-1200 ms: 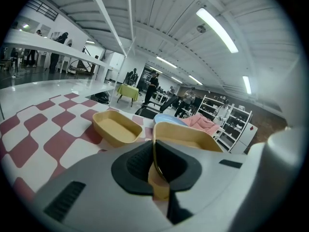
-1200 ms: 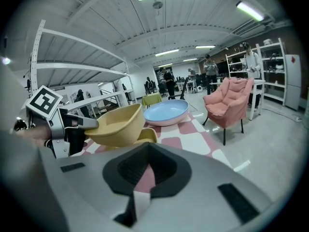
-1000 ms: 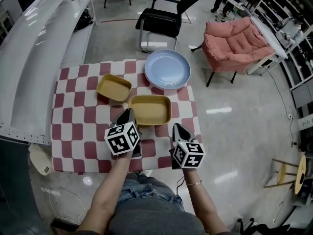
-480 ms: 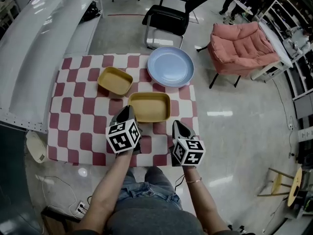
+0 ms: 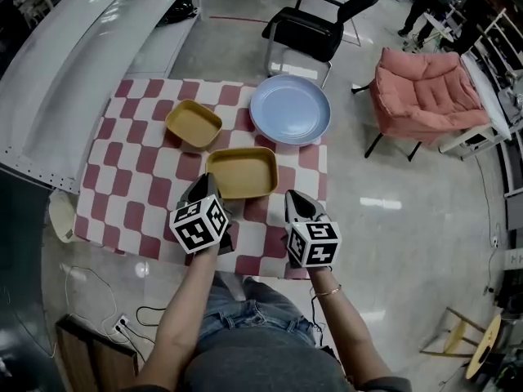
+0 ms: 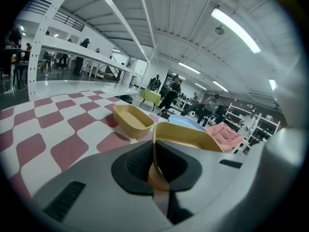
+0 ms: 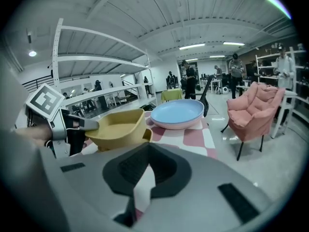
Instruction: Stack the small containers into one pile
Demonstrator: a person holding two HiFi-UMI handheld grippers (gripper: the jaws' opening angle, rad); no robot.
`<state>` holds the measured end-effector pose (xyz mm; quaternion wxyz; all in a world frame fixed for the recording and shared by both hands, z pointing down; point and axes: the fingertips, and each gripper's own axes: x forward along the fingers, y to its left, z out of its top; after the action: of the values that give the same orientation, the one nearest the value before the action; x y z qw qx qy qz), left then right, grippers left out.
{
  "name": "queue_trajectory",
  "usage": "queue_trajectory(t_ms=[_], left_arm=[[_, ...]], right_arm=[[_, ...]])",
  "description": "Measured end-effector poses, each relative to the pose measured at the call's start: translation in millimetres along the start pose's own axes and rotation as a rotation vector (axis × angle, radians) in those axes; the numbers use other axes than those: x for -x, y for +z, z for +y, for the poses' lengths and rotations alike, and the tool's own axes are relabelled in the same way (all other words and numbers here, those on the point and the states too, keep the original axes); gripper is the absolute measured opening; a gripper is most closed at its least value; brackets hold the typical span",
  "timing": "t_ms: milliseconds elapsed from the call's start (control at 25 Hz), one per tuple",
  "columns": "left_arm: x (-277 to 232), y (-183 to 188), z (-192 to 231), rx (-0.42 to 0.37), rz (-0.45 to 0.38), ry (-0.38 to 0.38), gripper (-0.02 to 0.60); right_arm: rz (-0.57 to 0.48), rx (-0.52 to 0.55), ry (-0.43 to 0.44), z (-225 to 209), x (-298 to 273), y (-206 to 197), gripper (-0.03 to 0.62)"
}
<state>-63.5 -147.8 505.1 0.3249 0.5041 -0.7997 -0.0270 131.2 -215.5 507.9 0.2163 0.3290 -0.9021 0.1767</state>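
Observation:
Two yellow containers are on the checked table (image 5: 122, 186). The small yellow container (image 5: 193, 124) (image 6: 131, 120) lies at the back left. The large yellow container (image 5: 242, 172) (image 6: 186, 137) (image 7: 118, 124) sits nearer me. My left gripper (image 5: 207, 188) (image 6: 155, 153) (image 7: 79, 123) is shut on its near left rim, which runs between the pads. The held side looks slightly raised. My right gripper (image 5: 294, 198) (image 7: 147, 149) hovers just right of that container, its jaws together with nothing in them.
A pale blue plate (image 5: 290, 110) (image 7: 177, 112) lies at the table's back right corner. On the floor beyond stand a black chair (image 5: 315, 23) and a pink armchair (image 5: 425, 92). A long white bench (image 5: 73, 64) runs along the left.
The head view has swung, so the table sits differently in the picture. My left gripper keeps its hold on the large container's rim. My right gripper has shifted a little beside it.

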Motion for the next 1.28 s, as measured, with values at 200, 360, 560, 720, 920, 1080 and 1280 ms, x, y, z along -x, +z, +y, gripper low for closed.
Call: queue_trajectory(t_ms=[200, 360, 560, 720, 920, 1080, 1280], left_arm=[[0.0, 1.4, 2.7, 0.0, -0.028, 0.056, 0.028], [-3.6, -5.4, 4.5, 0.022, -0.018, 0.084, 0.028], [-8.8, -10.7, 5.1, 0.017, -0.006, 0.109, 0.029], [-10.8, -15.0, 7.1, 0.007, 0.012, 0.125, 0.029], [-14.3, -21.3, 7.1, -0.012, 0.024, 0.134, 0.029], [-15.7, -25.4, 8.9, -0.032, 0.037, 0.147, 0.029], [-17.3, -30.0, 11.5, -0.047, 0.057, 0.169, 0.03]], right_arm=[[-0.005, 0.004, 0.044, -1.8, -7.4, 7.0, 0.009], [-0.004, 0.012, 0.073, -2.0, -15.6, 10.7, 0.009], [0.007, 0.028, 0.102, -1.7, -25.3, 13.7, 0.009], [0.02, 0.03, 0.12, -2.2, -31.3, 13.7, 0.009], [0.034, 0.036, 0.131, -5.1, -36.7, 10.7, 0.01], [0.041, 0.038, 0.134, -7.5, -37.9, 9.1, 0.009], [0.045, 0.034, 0.133, -10.8, -37.7, 7.8, 0.009]])
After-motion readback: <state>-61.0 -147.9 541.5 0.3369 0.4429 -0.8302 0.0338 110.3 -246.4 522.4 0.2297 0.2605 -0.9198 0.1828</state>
